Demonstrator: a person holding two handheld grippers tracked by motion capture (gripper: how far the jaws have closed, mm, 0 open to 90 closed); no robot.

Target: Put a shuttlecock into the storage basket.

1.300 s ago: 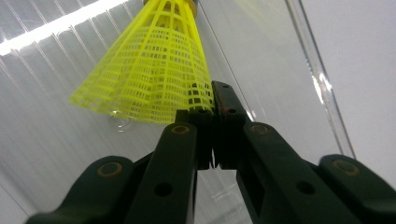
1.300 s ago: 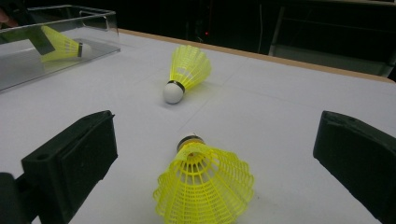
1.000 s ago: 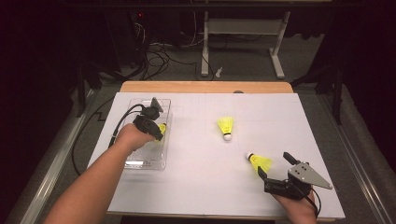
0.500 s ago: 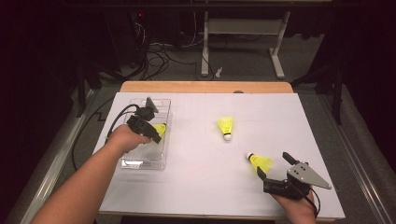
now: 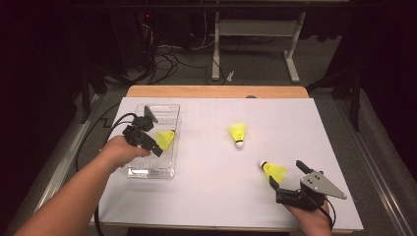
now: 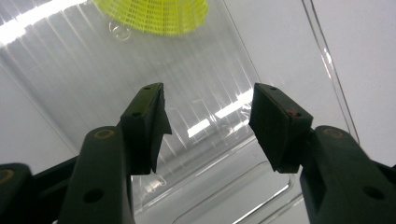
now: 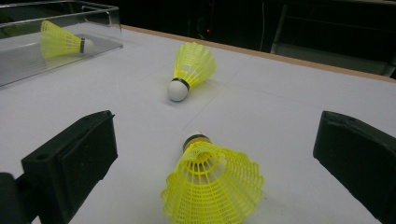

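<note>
A clear plastic box stands at the table's left, and a yellow shuttlecock lies inside it. My left gripper hovers over the box, just left of that shuttlecock. Its jaws have just been opening and are open with nothing between them; the shuttlecock's skirt lies beyond the tips on the ribbed box floor. A second shuttlecock rests mid-table. A third shuttlecock lies at the front right, between the wide-open jaws of my right gripper, untouched, with its skirt facing the camera.
White paper covers the table, with a wooden edge at the back. The right gripper view looks past the middle shuttlecock to the box and the shuttlecock in it. A cable trails from the left gripper.
The left gripper's jaws have parted and let go of the shuttlecock, which now lies in the box. The left hand has drawn back a little and risen. The right hand has kept still.
</note>
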